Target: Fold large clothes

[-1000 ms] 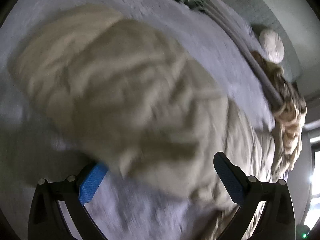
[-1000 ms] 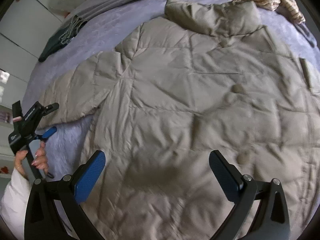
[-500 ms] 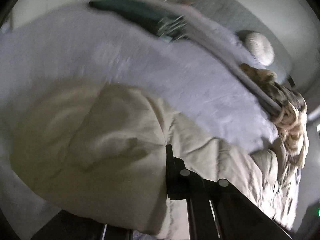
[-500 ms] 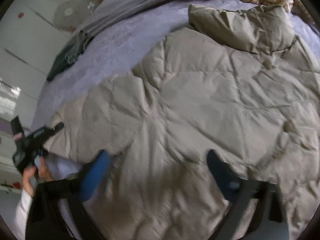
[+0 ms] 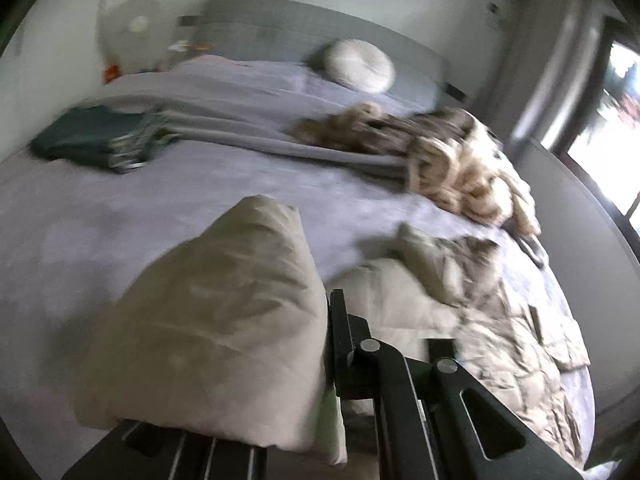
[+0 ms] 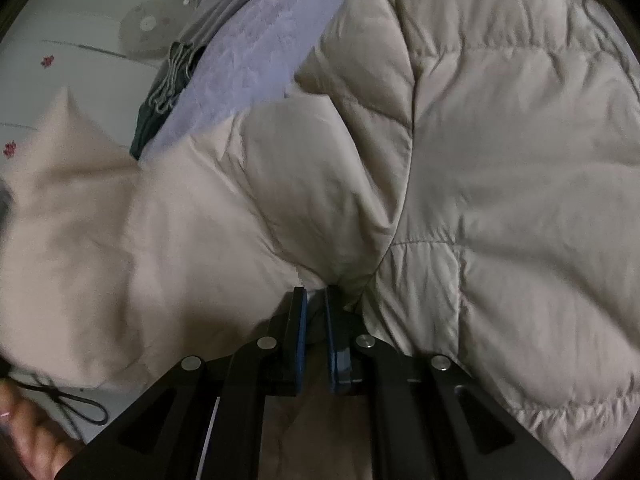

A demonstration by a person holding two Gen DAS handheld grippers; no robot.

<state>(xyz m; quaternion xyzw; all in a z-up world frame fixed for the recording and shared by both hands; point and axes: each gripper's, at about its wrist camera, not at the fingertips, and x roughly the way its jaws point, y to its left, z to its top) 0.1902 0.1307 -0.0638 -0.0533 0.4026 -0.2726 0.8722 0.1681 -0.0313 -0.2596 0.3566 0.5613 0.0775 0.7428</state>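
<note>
A beige quilted puffer jacket (image 6: 480, 168) lies spread on a lilac bed. My right gripper (image 6: 316, 300) is shut on the jacket where the sleeve meets the body. The lifted sleeve (image 6: 140, 240) runs off to the left. My left gripper (image 5: 324, 312) is shut on the sleeve's end (image 5: 224, 320), which is raised above the bed and hides the left finger. The rest of the jacket (image 5: 500, 320) lies at the right in the left wrist view.
A dark green folded cloth (image 5: 92, 140) lies at the far left of the bed (image 5: 160, 208). A tan patterned garment (image 5: 460, 168) is heaped at the back right. A round white cushion (image 5: 360, 66) leans on the grey headboard. A window is at the right.
Both grippers were open a second ago and are shut on the jacket now. The left one has lifted the sleeve end up off the bed. The right one moved down onto the sleeve seam.
</note>
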